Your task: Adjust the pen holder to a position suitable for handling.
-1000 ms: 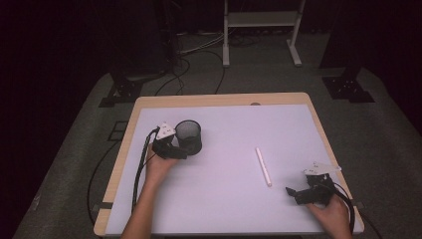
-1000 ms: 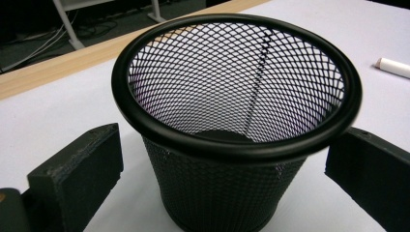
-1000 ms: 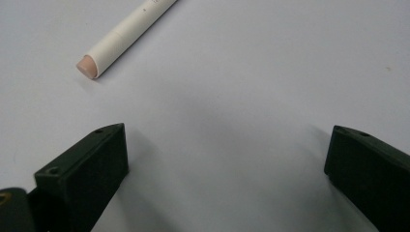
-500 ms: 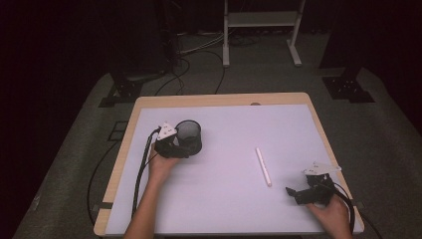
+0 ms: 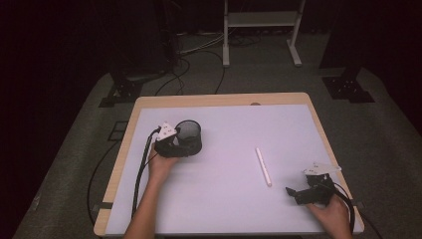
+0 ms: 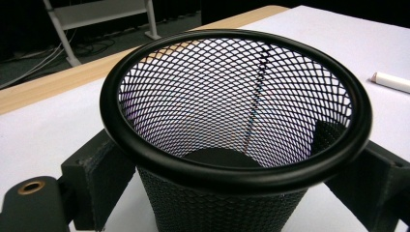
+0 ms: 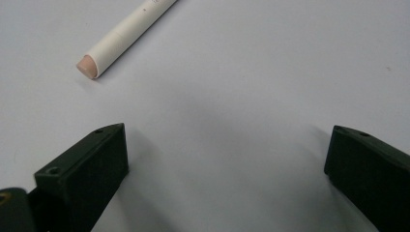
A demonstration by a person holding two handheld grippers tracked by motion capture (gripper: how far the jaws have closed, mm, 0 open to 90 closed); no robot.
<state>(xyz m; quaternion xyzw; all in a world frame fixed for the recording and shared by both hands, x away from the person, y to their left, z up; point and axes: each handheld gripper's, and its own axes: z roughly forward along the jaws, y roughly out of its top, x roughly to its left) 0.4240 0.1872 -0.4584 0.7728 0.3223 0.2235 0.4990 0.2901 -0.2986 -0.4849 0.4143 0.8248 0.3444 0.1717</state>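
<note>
A black mesh cup [image 5: 190,132] stands at the left of the white mat [image 5: 234,124]. My left gripper [image 5: 186,146] has a jaw pressed on each side of it, shut on the cup. In the left gripper view the cup [image 6: 227,106] is empty and the jaws flank its wall. A white pen [image 5: 263,166] lies flat right of centre. My right gripper [image 5: 293,195] rests low near the front right corner, open, pointing toward the pen's near end. In the right gripper view the pen [image 7: 128,31] lies ahead and to the left of the wide-open gripper [image 7: 225,140].
The mat covers a wooden table [image 5: 219,98] with its edge showing at the back. Cables trail from both grippers off the table's sides. The pen's end [image 6: 391,81] peeks in at the right of the left gripper view. A dark floor with stands surrounds the table.
</note>
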